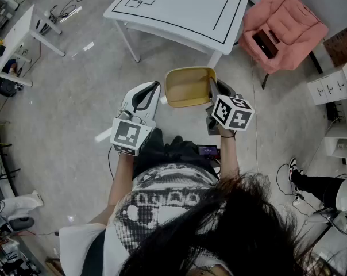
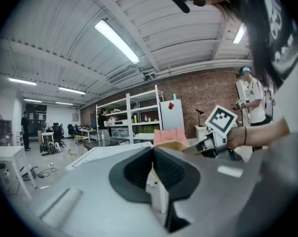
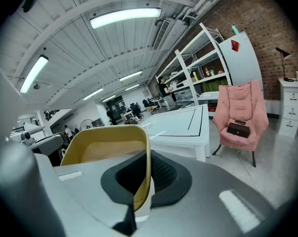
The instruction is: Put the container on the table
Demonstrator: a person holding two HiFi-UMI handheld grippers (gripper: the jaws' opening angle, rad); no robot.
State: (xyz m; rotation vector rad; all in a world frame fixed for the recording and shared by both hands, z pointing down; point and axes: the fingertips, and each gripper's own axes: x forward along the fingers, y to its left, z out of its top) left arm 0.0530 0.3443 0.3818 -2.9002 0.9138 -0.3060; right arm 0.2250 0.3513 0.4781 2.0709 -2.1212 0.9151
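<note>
A tan, open-topped container [image 1: 188,88] hangs in the air in front of me, short of the white table [image 1: 179,7] marked with black lines. My right gripper [image 1: 212,88] is shut on the container's right rim. In the right gripper view the rim [image 3: 141,162] runs between the black pads, and the table [image 3: 183,122] lies beyond. My left gripper [image 1: 153,88] is level with the container's left side and apart from it, its jaws shut on nothing. In the left gripper view the pads [image 2: 173,169] meet, and part of the container [image 2: 174,145] shows behind them.
A pink armchair [image 1: 282,25] with a dark box [image 1: 264,42] on its seat stands right of the table. A white drawer unit [image 1: 334,85] sits at the far right, and a second white table [image 1: 24,33] at the far left. Cables lie on the grey floor [image 1: 76,91]. Another person's legs [image 1: 317,186] show at the right.
</note>
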